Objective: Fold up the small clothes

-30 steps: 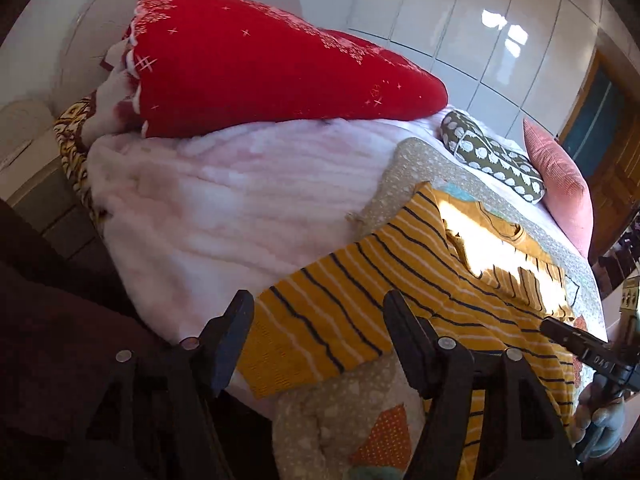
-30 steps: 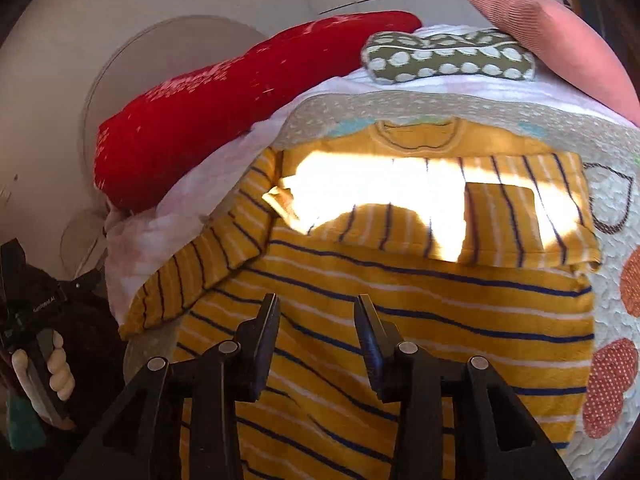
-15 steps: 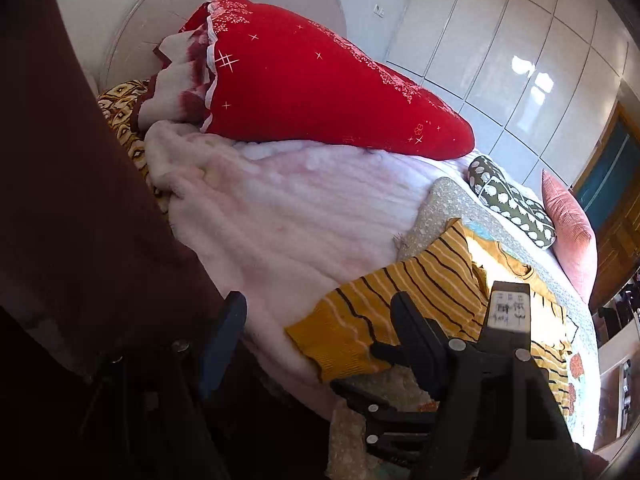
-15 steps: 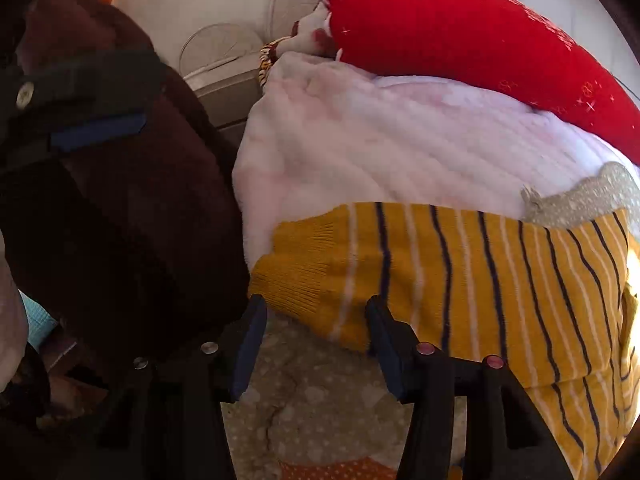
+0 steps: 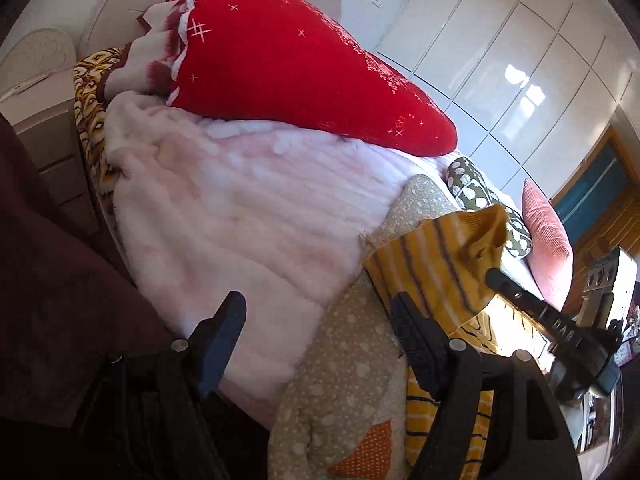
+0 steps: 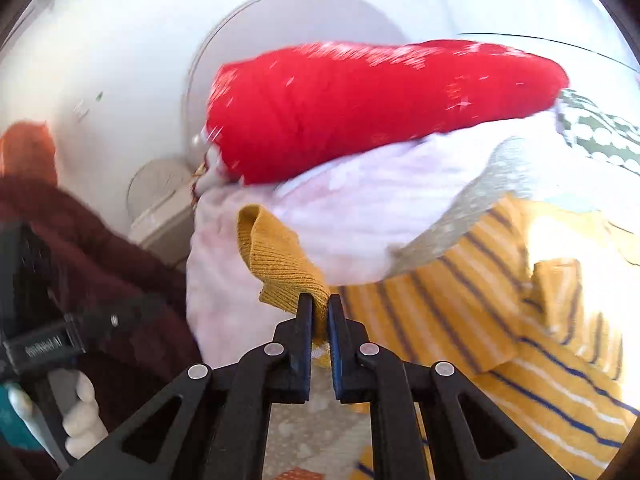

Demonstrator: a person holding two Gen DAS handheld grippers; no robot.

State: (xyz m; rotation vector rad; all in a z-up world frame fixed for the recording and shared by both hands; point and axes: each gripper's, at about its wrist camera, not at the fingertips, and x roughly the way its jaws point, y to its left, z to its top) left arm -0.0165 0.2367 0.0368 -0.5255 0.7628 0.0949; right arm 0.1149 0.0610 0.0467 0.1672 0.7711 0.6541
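- The right gripper (image 6: 319,312) is clamping its jaws nearly shut on the ribbed cuff (image 6: 280,268) of the mustard-yellow knit sweater with dark blue stripes (image 6: 500,320), lifting that sleeve end off the bed.
- The left gripper (image 5: 316,336) is hanging with its jaws wide apart and holding nothing, over the fluffy pale pink blanket (image 5: 240,208) and the beige patterned quilt (image 5: 344,384).
- The sweater body is lying flat on the quilt, with the red embroidered cushion (image 5: 304,72) well behind it.
- Risk: the jaws are pinching only the cuff's edge, so a quick pull could be slipping it free; with nothing pinning the body, the whole sweater might be dragging along rather than folding.
- The sleeve's long axis is running from the pinched cuff back to the shoulder, crossing the body's stripes at an angle; the neckline appears to be pointing away toward the pillows.
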